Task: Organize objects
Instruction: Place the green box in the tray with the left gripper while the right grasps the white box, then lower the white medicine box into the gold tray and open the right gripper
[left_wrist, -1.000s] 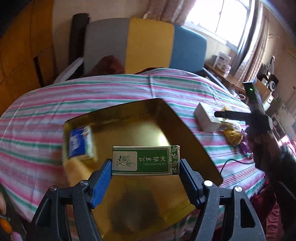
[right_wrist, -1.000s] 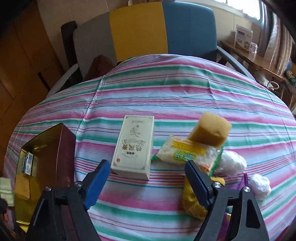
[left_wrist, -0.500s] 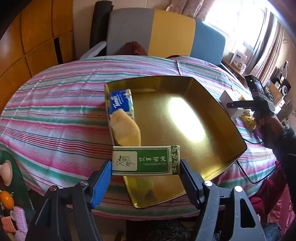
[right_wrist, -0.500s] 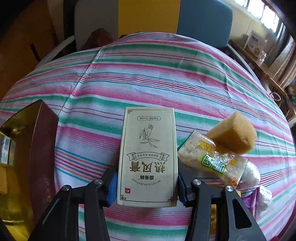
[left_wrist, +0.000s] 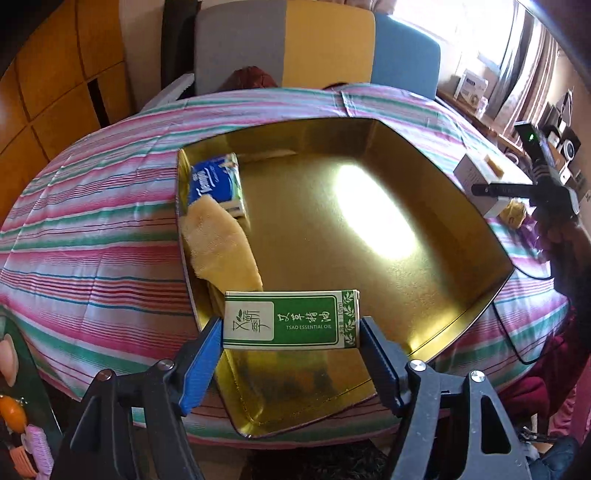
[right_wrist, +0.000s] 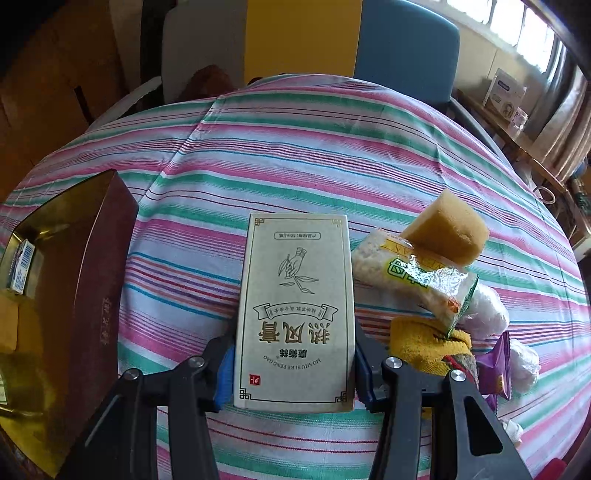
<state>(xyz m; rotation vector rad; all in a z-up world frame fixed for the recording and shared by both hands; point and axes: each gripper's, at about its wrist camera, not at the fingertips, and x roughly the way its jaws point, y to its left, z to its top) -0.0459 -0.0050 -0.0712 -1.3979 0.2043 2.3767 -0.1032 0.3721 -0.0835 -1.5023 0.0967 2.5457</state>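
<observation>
Gripping a green carton (left_wrist: 291, 319) marked "Tsao Essential Oil" by its two short ends, the left gripper (left_wrist: 291, 334) is holding it level, its pads pressing on either end, above the near part of an open gold tin (left_wrist: 424, 206). The carton is sitting clear of the tin floor, as far as the left wrist view shows. Inside the tin, along its left wall, a blue tissue pack (left_wrist: 216, 184) is lying with a pale yellow cloth (left_wrist: 218, 251) just in front of it and overlapping its near end.

The right gripper (right_wrist: 293, 363) is clamping a beige box (right_wrist: 295, 310) across its width at the near end; its jaws have just been closing, with the box between them, and both pads are now bearing on the box sides. The box is lying flat on the striped tablecloth (right_wrist: 295, 155), near the table's middle, its printed face up.

Just right of the box, a clear snack packet (right_wrist: 410, 277) is lying tilted, with a tan sponge (right_wrist: 447, 230) resting on its far end. A yellow cloth (right_wrist: 424, 345) is lying beneath the packet's near end, a white bag (right_wrist: 484, 310) and a purple wrapper (right_wrist: 496, 369) beside it. In this view the tin (right_wrist: 96, 273) is standing to the box's left, apart from it, its maroon outer wall facing the box.

Beyond the table a chair (right_wrist: 303, 40) with grey, yellow and blue panels is standing.
</observation>
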